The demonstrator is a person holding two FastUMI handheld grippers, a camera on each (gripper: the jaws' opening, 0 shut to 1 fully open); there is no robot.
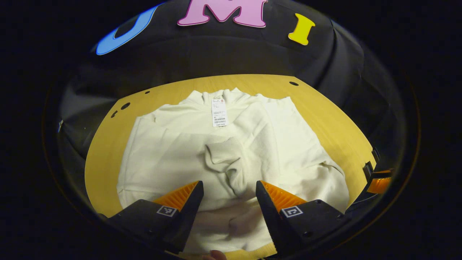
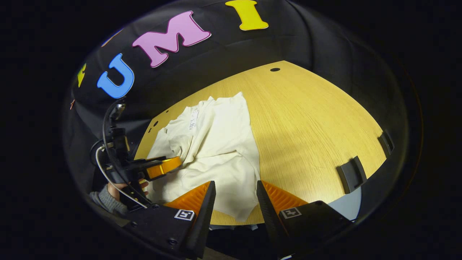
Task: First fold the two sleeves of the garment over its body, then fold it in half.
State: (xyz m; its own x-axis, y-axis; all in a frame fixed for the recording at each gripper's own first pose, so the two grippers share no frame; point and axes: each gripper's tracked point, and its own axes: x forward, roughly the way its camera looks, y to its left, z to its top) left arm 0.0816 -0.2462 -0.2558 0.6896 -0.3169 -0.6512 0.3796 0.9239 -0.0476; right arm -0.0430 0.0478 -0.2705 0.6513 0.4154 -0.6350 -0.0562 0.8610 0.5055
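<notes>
Both sleeves appear already laid over the body of the garment (image 1: pixel 231 151), which lies flat on the wooden table (image 1: pixel 325 108), so the half fold is judged to be next. Nearest, the left gripper (image 1: pixel 229 191) is held spread and empty above the hem; the right gripper (image 2: pixel 234 191) is likewise parted, gripping nothing, over the near corner. Farther off, the collar with its tag (image 1: pixel 219 112) is seen. The hem would need pinching at two points.
</notes>
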